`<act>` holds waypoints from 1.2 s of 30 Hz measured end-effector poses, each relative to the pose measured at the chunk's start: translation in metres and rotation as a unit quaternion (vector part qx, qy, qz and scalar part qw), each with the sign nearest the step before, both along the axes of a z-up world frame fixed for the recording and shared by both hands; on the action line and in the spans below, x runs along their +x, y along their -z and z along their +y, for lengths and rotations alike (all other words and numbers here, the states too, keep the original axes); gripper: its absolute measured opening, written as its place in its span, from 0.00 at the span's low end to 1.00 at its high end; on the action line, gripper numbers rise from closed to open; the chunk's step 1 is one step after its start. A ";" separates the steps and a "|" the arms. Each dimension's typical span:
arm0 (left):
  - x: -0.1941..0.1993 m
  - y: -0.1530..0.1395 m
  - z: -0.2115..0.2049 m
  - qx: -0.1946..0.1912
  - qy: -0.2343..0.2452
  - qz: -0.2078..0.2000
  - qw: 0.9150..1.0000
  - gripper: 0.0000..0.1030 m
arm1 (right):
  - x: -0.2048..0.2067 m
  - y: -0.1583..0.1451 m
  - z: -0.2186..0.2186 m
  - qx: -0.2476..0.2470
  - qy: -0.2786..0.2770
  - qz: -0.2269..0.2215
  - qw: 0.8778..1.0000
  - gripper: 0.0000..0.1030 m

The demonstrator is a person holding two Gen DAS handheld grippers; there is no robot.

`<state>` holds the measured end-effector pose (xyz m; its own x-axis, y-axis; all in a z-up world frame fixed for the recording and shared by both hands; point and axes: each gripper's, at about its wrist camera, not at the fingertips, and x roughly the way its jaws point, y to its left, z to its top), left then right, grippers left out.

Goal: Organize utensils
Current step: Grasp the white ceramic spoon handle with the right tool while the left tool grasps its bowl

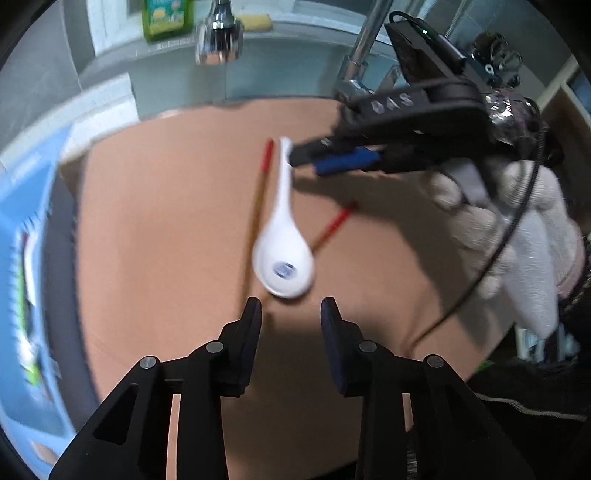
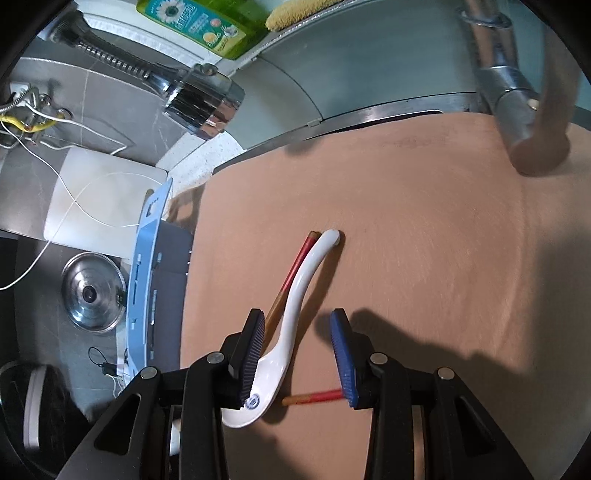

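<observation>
Centrally, the white ceramic soup spoon lies on the tan mat, bowl nearest the right gripper and handle running away from it. The right gripper's jaws stand apart over the spoon's neck, pads on either side with clear gaps; it grips nothing. In the left wrist view its black and blue fingers sit at the spoon's handle tip, though blur there leaves contact uncertain.

Just ahead of the left gripper lies the spoon's bowl, printed with a blue mark. The left gripper's jaws are released and hold nothing; the spoon lies beyond the fingertips, not between them.

Two red-ended chopsticks accompany the spoon. One chopstick lies alongside the spoon's handle, to the left of it as seen from the right gripper, partly passing beneath the left pad. The second chopstick lies crosswise below the right pad, near the bowl.

A white-gloved hand carries the right gripper. Left of both grippers stands a blue drainer rack at the mat's edge. Beyond the mat are a chrome faucet head, a green detergent bottle and a yellow sponge.
</observation>
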<state>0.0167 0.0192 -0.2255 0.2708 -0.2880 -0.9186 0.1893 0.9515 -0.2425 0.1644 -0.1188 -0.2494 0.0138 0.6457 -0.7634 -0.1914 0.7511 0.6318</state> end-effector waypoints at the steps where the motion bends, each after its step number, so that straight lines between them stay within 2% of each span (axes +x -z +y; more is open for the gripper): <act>1: 0.002 0.003 -0.001 -0.013 -0.009 0.007 1.000 0.31 | 0.002 0.002 0.000 0.005 0.001 0.005 1.000 0.33; 5: 0.016 0.015 0.004 -0.048 -0.052 0.035 0.997 0.31 | 0.007 0.008 0.003 0.011 0.006 0.012 1.000 0.33; 14: 0.036 0.026 0.013 -0.056 -0.097 0.059 0.992 0.31 | 0.010 0.015 0.012 0.013 0.012 0.018 1.000 0.32; 18: 0.044 0.031 0.018 -0.053 -0.105 0.060 0.991 0.31 | 0.009 0.019 0.009 0.012 0.015 0.026 0.999 0.14; 21: 0.049 0.035 0.026 -0.079 -0.117 0.069 0.988 0.27 | 0.006 0.023 0.004 0.020 0.021 0.030 0.999 0.11; 25: 0.053 0.039 0.028 -0.068 -0.111 0.068 0.989 0.07 | 0.002 0.019 0.000 0.022 0.027 0.026 0.999 0.11; 33: 0.047 0.031 0.016 -0.054 -0.085 0.053 0.994 0.07 | -0.008 -0.002 -0.001 0.022 0.040 0.003 0.999 0.08; 36: 0.048 0.034 0.019 -0.063 -0.089 0.058 0.992 0.07 | -0.008 -0.004 -0.002 0.013 0.052 -0.004 0.999 0.08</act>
<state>0.0642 0.0384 -0.2591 0.2221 -0.3602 -0.9061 -0.0143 0.9280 -0.3724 0.1559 -0.1209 -0.2453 0.0880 0.6602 -0.7459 -0.1196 0.7504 0.6501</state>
